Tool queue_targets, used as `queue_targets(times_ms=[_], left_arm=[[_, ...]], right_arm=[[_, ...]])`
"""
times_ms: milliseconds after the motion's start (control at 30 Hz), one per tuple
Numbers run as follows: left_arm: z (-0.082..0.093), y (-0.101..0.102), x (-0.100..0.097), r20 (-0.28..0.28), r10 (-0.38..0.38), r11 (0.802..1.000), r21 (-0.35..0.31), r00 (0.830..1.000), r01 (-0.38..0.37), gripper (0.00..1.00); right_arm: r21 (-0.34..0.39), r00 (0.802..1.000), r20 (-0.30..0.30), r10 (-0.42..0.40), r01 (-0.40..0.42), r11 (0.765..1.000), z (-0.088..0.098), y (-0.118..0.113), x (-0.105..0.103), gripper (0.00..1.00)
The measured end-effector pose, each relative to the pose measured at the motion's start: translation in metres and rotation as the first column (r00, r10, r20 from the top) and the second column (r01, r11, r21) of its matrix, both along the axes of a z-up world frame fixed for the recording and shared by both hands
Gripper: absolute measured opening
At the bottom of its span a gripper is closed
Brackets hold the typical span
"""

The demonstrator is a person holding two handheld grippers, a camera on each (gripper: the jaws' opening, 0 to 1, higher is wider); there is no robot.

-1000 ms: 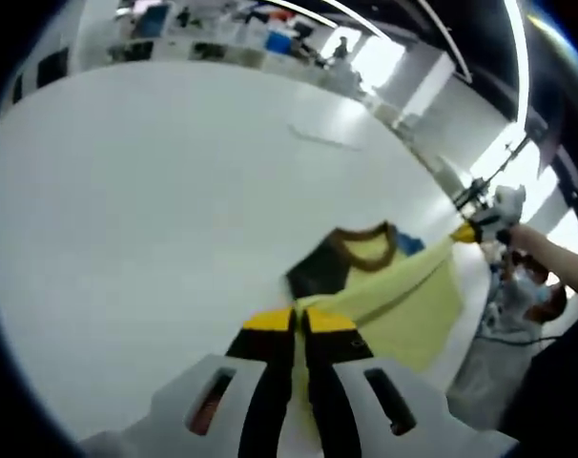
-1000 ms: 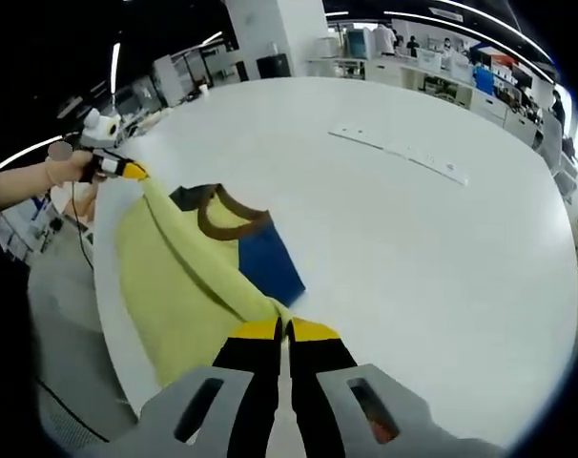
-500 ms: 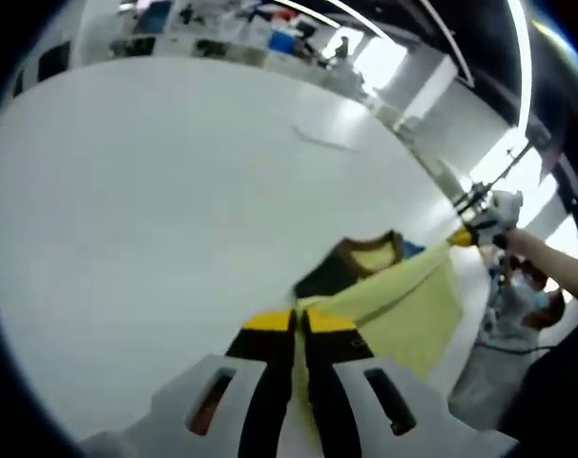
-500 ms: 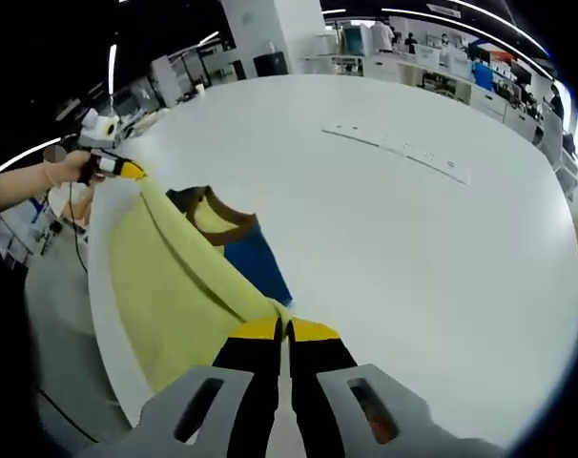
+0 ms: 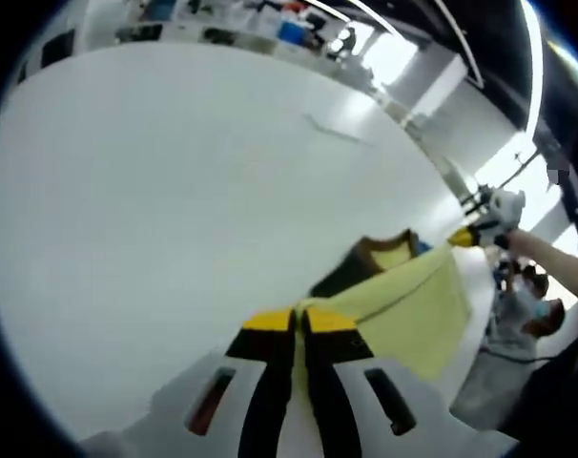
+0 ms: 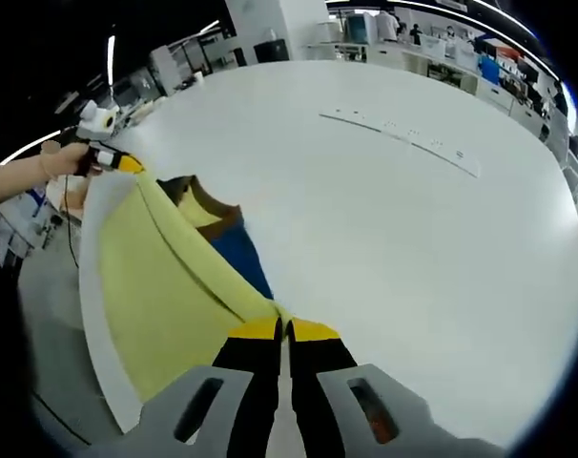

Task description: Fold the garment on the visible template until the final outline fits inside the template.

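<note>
A yellow garment [image 5: 413, 310] with a brown collar [image 5: 380, 245], a dark sleeve and a blue sleeve [image 6: 239, 260] hangs stretched between both grippers above the white table. My left gripper [image 5: 299, 319] is shut on one corner of its yellow hem. My right gripper [image 6: 285, 329] is shut on the other corner. In the left gripper view the right gripper [image 5: 470, 235] holds the far end of the taut edge. In the right gripper view the left gripper [image 6: 117, 161] does the same, with a hand behind it. The collar end [image 6: 198, 200] trails on the table.
The large white table [image 5: 175, 181] spreads wide beyond the garment. A thin strip of markings [image 6: 403, 138] lies across it farther out. The table's edge [image 6: 89, 286] runs beside the garment, with floor beyond. Desks and shelves line the room's back.
The garment has been lifted and drawn toward the table's edge: less of the collar and sleeves lies flat, and the blue sleeve has slid closer under the yellow fold. Both grippers kept their hold.
</note>
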State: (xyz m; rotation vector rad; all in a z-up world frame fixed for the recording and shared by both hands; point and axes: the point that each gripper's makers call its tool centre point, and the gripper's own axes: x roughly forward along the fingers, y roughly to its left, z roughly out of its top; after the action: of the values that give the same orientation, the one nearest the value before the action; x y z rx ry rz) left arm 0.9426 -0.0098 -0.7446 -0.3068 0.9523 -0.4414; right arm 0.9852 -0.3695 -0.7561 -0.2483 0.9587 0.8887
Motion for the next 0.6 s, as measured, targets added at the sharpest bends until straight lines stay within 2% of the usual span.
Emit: queue_targets(times_ms=[600], left_arm=[[-0.020,0.001,0.008,-0.041,0.033,0.999,-0.008,0.999,-0.034,0.00]], right_arm=[[-0.013,0.999,-0.032,-0.025,0.024,1.000,-0.016,-0.001,0.004,0.04]])
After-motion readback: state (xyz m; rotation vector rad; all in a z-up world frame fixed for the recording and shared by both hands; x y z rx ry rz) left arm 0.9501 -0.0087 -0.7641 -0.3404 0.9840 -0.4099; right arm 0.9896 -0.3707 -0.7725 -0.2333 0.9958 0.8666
